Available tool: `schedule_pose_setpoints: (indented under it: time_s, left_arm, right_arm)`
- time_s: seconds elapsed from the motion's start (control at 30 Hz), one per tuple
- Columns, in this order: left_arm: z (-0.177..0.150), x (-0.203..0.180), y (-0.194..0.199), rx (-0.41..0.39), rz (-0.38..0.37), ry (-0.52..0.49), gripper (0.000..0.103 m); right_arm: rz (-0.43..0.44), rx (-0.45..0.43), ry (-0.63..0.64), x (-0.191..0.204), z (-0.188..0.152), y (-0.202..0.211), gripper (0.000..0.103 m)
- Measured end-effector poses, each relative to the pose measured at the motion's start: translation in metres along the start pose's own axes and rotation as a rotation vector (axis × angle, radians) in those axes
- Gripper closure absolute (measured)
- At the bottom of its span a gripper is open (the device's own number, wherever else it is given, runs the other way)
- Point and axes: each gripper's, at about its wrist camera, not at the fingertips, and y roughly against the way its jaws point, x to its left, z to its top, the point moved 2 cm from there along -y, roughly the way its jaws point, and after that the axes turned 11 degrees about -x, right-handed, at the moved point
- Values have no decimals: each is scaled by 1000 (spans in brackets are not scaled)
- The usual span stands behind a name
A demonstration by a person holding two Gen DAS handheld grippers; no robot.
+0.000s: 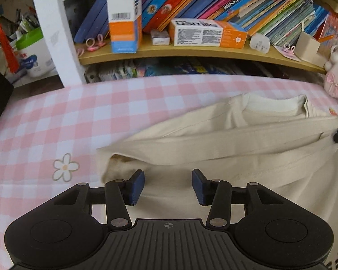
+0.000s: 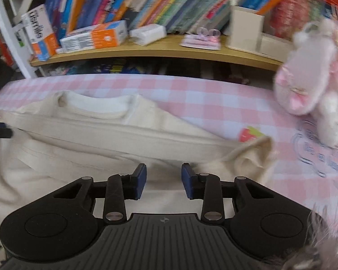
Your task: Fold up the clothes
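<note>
Left wrist view: the left gripper [image 1: 168, 185], black with blue pads, is seen released, its jaws spread wide with nothing between them, poised over the near part of a cream long-sleeved cotton garment [image 1: 236, 135]. One blue pad [image 1: 136, 185] is found just beside a cuff opening at the garment's left end, though contact cannot be told. The garment is spread flat on a pink-and-white checked bedsheet [image 1: 78, 112], with a sleeve laid across the body as a long band and the neckline turned to the far side. A white flower print [image 1: 65, 167] is seen on the sheet to the left of the cuff. A dark tip of the other tool is glimpsed at the right edge.

In the right wrist view, the right gripper [image 2: 164, 181] is likewise held released, jaws parted and empty, above the same garment [image 2: 101, 135]. A crumpled sleeve end [image 2: 252, 155] is seen just right of its right pad. A red strawberry print [image 2: 247, 135] is found on the sheet [image 2: 202, 94] beyond that sleeve end. A fluffy pink-and-white plush toy [image 2: 308, 83] is set on the sheet at the far right, well apart from the garment.

Beyond the far edge of the bed, a curved wooden shelf [image 1: 191, 52] is loaded with leaning colourful books [image 1: 247, 2], orange-and-white cardboard boxes [image 1: 208, 34] and a small cream square holder [image 1: 307, 47].
</note>
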Motion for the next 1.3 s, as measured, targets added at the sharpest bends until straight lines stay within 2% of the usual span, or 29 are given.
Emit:
schedule_pose_setpoints:
  time_s: [0.13,0.3,0.4,0.47,0.5,0.53,0.6,0.77,0.87,0.9,0.97,1.07,1.2,1.23,1.27,1.3]
  left_arm:
    - [6,7,-6,-14,-30,52,57]
    - [25,28,-22,-52,-74,225,57]
    - [35,55,-32,-101,-64,424,57]
    - [39,73,-30,-139,-34,553,57]
    - [40,81,-26,-157,-23,600,57]
    - [41,86,-19,-173,-16,614,57]
    - [42,80,-3,-198,-24,546,57]
    - [28,19,31,-137,-161,144,56]
    - [8,-6,36,-49,-199,57,56]
    - [2,-9,35,-26,-220,92,56]
    - [-7,-6,30,-6,-244,200,55]
    - [-15,11,17,11,-241,449,56]
    - [-15,27,0,-22,-259,686,60]
    - [-11,30,-7,-34,-261,727,74]
    - [-7,34,-14,-50,-254,777,93]
    - [-2,38,-22,-69,-247,827,94]
  right_arm:
    - [-16,1,-37,-17,3,2,72]
    - [0,-2,-100,-32,16,-9,71]
    - [-9,-40,-142,-45,36,-21,71]
    - [-61,-69,-213,-60,49,-27,71]
    - [-92,-82,-241,-67,55,-29,71]
    - [-82,-83,-219,-66,54,-22,70]
    - [-62,-85,-175,-62,51,-8,69]
    - [-11,-88,-63,-53,43,27,66]
    - [32,-20,49,-39,19,39,66]
    - [43,4,61,-36,14,41,66]
    - [96,31,7,-33,6,40,66]
    - [138,30,-160,-35,4,29,66]
    - [153,45,-378,-42,3,11,70]
    - [159,33,-418,-45,7,5,83]
    - [165,22,-458,-48,12,0,93]
    - [171,10,-498,-51,16,-6,100]
